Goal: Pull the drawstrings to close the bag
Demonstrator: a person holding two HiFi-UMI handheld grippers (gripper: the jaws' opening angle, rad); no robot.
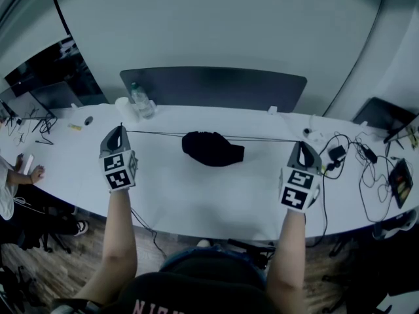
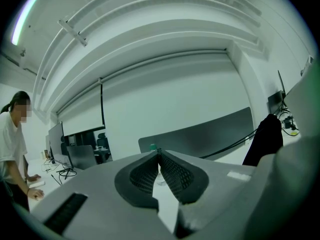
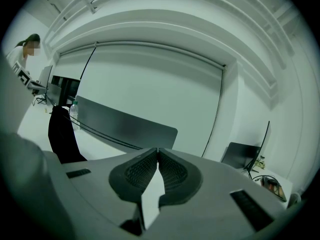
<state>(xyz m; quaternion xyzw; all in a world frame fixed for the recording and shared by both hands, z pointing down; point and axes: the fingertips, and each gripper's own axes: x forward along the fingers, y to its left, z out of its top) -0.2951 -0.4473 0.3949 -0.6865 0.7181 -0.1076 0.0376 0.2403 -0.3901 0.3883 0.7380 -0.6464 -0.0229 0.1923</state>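
A black drawstring bag (image 1: pixel 211 148) lies bunched on the white table (image 1: pixel 196 195), midway between my two grippers. Thin black drawstrings run taut from it to either side: one (image 1: pixel 157 134) to the left, another (image 1: pixel 268 138) to the right. My left gripper (image 1: pixel 120 129) is shut on the left string's end; its jaws meet at the tip (image 2: pixel 159 151), with the string (image 2: pixel 230 146) leading to the bag (image 2: pixel 265 136). My right gripper (image 1: pixel 301 144) is shut on the right strings (image 3: pixel 105 133), its jaws pressed together (image 3: pixel 158 150), and the bag (image 3: pixel 62 134) shows at that view's left.
A water bottle (image 1: pixel 141 100) stands behind the left gripper, before a dark divider panel (image 1: pixel 216 87). Cables and chargers (image 1: pixel 357 159) and a tablet (image 1: pixel 400 180) crowd the table's right end. A person's hand (image 1: pixel 36 173) rests at the far left, by monitors (image 1: pixel 39 77).
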